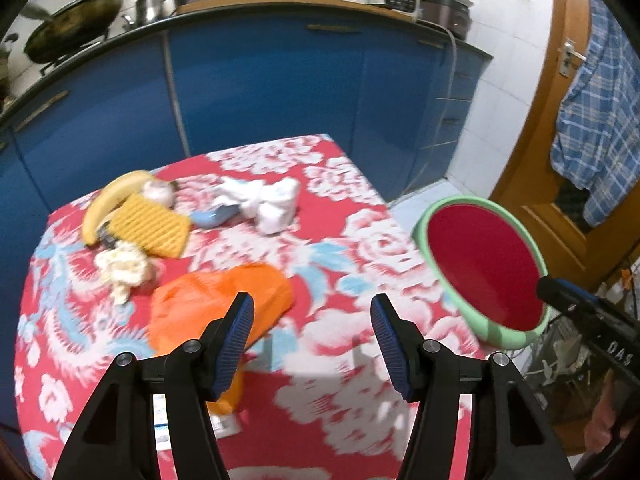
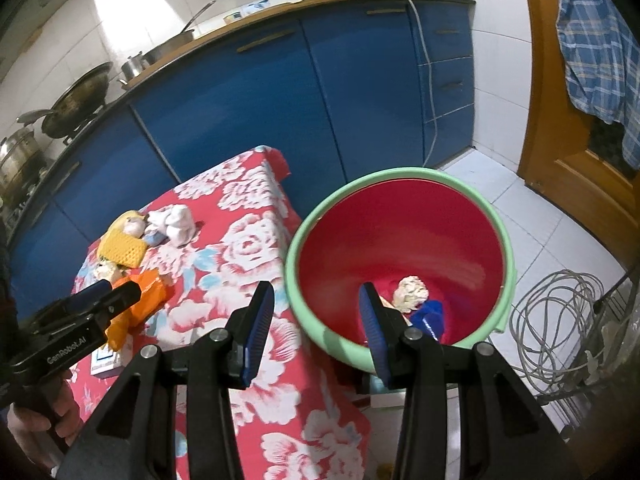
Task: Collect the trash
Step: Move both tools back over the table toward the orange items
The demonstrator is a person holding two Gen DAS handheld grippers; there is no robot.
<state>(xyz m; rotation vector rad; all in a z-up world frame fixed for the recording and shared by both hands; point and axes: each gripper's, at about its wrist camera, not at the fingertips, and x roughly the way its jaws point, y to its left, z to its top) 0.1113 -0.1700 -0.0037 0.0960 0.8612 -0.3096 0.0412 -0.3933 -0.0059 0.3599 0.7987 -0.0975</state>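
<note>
Trash, loose, on red floral tablecloth (image 1: pixel 360 240): orange plastic bag (image 1: pixel 216 300), crumpled and nearest; cream paper wad (image 1: pixel 120 268) beside it; white tissue clump (image 1: pixel 272 204) farther back; banana (image 1: pixel 108 200) touching yellow ribbed sponge (image 1: pixel 152 224). Already binned: one cream wad (image 2: pixel 410 294) and a blue scrap (image 2: pixel 430 318), low inside red bucket with green rim (image 2: pixel 400 232), standing just beside the table edge.

Left gripper (image 1: pixel 312 340): fingers spread, nothing between, poised over the cloth beside the orange bag.

Right gripper (image 2: pixel 316 332): fingers apart, empty, above the bucket's near rim.

Backdrop: blue cabinets (image 1: pixel 260 92), coiled grey cable (image 2: pixel 560 320) on floor.
</note>
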